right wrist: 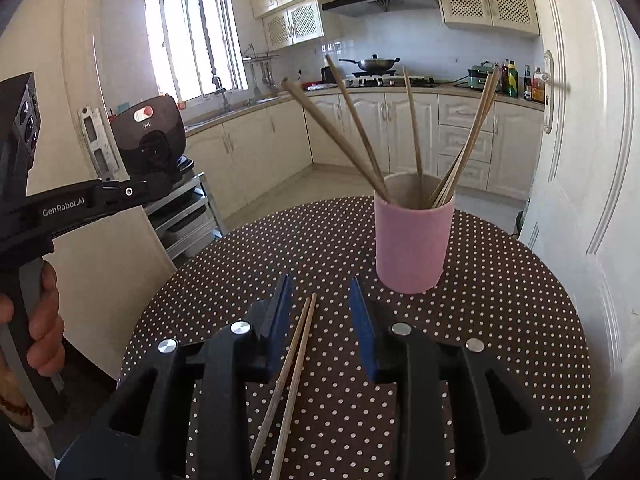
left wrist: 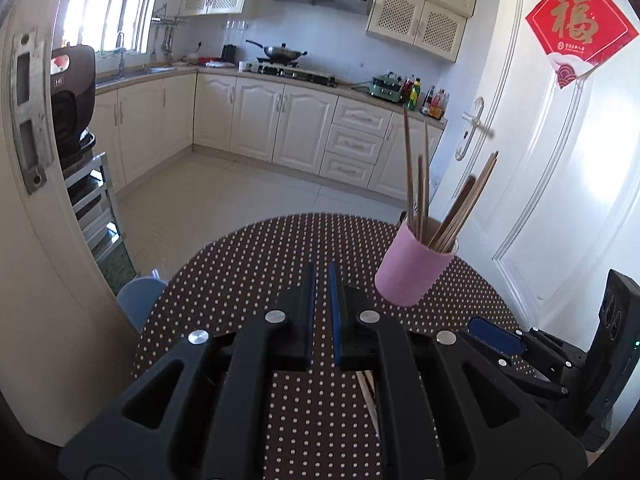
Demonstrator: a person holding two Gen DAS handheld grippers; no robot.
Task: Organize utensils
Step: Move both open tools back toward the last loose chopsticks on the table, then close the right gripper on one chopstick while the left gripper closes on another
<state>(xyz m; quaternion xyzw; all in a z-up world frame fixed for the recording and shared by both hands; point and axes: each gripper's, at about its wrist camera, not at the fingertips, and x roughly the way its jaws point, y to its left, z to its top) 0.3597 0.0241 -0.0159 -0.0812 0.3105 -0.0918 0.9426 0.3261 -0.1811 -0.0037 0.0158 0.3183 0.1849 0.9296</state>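
Note:
A pink cup (right wrist: 412, 244) stands on the dotted round table (right wrist: 500, 304) and holds several wooden chopsticks (right wrist: 360, 132) that lean outward. It also shows in the left wrist view (left wrist: 412, 270), to the right of my left gripper. Two loose chopsticks (right wrist: 292, 376) lie on the table between the jaws of my right gripper (right wrist: 320, 292), which is open above them. Their tips (left wrist: 369, 394) show under my left gripper (left wrist: 321, 276), whose jaws are nearly closed with a narrow gap and hold nothing.
The table edge drops to a tiled kitchen floor (left wrist: 224, 184). A white door (right wrist: 580, 160) stands close on the right. A metal rack with a dark appliance (right wrist: 152, 140) stands to the left. My left gripper's body (right wrist: 60, 208) is at the left of the right wrist view.

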